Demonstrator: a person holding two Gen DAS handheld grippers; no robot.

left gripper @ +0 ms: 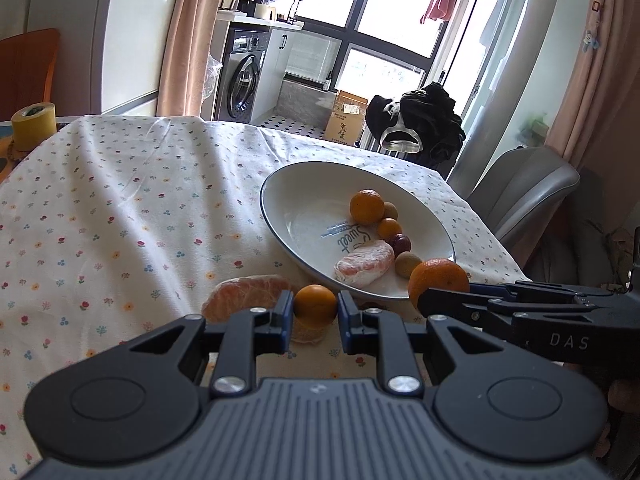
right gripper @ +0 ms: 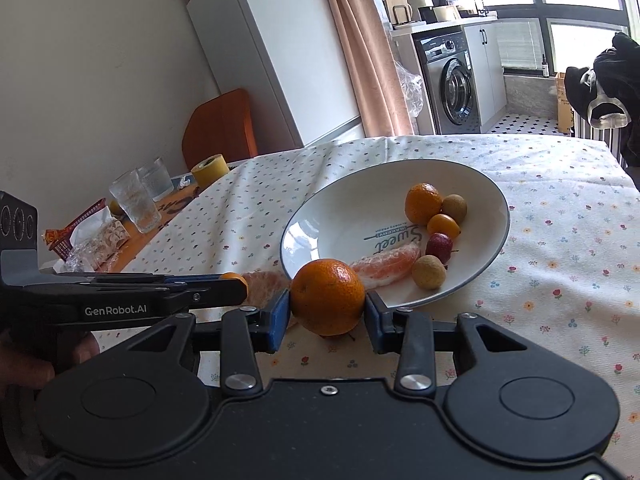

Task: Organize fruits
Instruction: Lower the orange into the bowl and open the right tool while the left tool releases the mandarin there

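A white plate [left gripper: 312, 188] [right gripper: 360, 184] with a dark rim lies on the flowered tablecloth. It holds a mandarin [left gripper: 367, 207] [right gripper: 423, 203], a peeled citrus segment [left gripper: 364, 267] [right gripper: 386, 265], a kumquat [left gripper: 389, 228], a dark red fruit [left gripper: 400, 243] and two tan round fruits. My left gripper [left gripper: 315, 307] is shut on a small orange kumquat [left gripper: 315, 305] just above the cloth, before the plate's near rim. My right gripper [right gripper: 327, 305] is shut on a larger mandarin [right gripper: 327, 296] [left gripper: 438, 276] at the plate's near edge. Another peeled citrus piece [left gripper: 244, 294] [right gripper: 262, 284] lies on the cloth left of the left gripper.
A yellow tape roll [left gripper: 33, 125] [right gripper: 208, 170], two drinking glasses [right gripper: 136, 200] and snack packets [right gripper: 92, 240] sit at the table's far left. A grey chair [left gripper: 524, 188] stands past the table's right edge, dark clothing [left gripper: 420, 124] behind it. An orange chair [right gripper: 220, 128] stands by the wall.
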